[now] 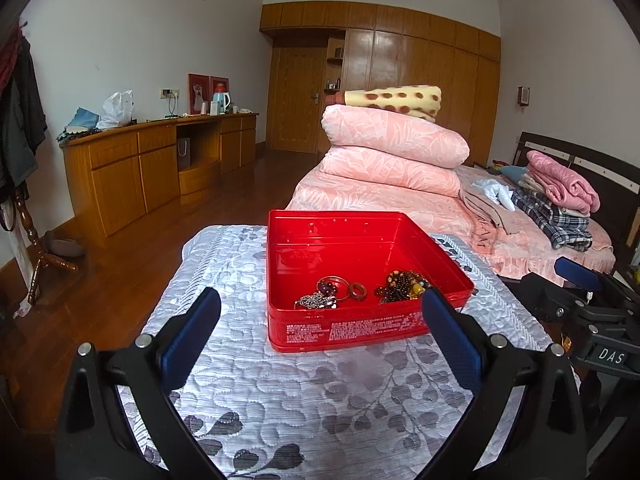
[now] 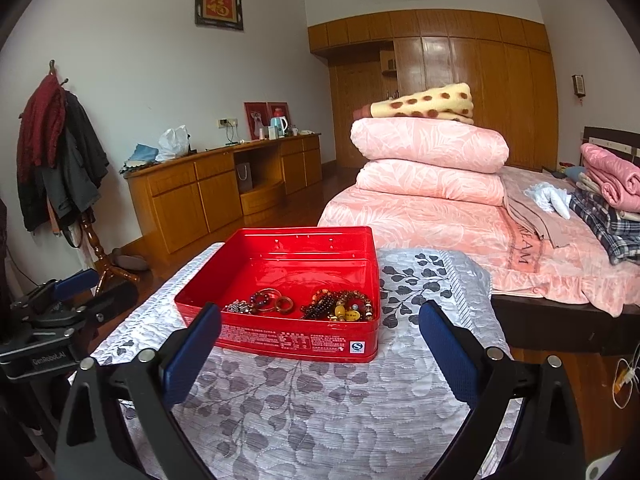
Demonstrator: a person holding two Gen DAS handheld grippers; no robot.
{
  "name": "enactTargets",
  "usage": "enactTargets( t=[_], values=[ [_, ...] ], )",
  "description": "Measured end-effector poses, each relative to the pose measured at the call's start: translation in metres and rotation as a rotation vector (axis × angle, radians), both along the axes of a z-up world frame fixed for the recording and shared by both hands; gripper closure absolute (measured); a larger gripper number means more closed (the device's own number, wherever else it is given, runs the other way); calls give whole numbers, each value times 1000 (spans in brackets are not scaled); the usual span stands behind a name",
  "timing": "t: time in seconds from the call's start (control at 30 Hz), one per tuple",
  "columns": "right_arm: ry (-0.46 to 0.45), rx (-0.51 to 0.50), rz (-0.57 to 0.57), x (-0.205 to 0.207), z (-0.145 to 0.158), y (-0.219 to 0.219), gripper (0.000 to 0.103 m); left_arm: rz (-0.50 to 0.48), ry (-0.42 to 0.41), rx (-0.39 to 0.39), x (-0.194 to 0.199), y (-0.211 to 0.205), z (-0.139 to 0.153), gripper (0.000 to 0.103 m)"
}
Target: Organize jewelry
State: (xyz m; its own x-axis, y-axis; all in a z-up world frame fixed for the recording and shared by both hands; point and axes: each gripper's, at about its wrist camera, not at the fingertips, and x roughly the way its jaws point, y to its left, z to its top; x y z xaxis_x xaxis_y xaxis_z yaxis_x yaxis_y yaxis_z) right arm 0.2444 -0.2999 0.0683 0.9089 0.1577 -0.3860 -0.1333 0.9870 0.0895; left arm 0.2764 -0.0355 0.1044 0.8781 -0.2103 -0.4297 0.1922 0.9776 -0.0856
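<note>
Jewelry heaped in an open red tin, both grippers empty

Bed [image 1: 400, 200] in pink bedding fills the background, its far end cut off by the frame edge; the stitched lettering on its cover is only partly readable. In front of it a surface under a grey leaf-patterned quilted cover [image 1: 320, 392] carries the red tin [image 1: 360, 330], which stands lidless and near the cover's far end. Small white print on the tin's front wall is too fine to read.

Left gripper [image 1: 320, 312] hovers just short of the tin, its blue-padded fingers [image 1: 192, 336] spread wide with nothing between them; its right fingertip overlaps the tin's near corner in the view, hiding part of the wall. Right gripper [image 2: 320, 324] also stands fully apart and empty, beside the tin.

Inside the tin, against the near wall, lie a dark beaded tangle with amber beads [image 2: 340, 306], a silvery chain clump [image 2: 239, 307], a bangle [image 2: 266, 298] and a brown ring [image 2: 284, 304]. Individual strands in the tangle cannot be separated by eye.
</note>
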Motion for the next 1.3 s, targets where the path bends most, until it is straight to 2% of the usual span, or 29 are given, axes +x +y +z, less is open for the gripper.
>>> enactTargets(
  t=[0.8, 1.3],
  values=[
    [-134, -6, 6, -51, 33, 4, 6, -8, -130, 22, -54, -11, 31, 6],
    [-188, -18, 10, -66, 45, 7, 6, -3, -204, 20, -74, -10, 43, 6]
  ],
)
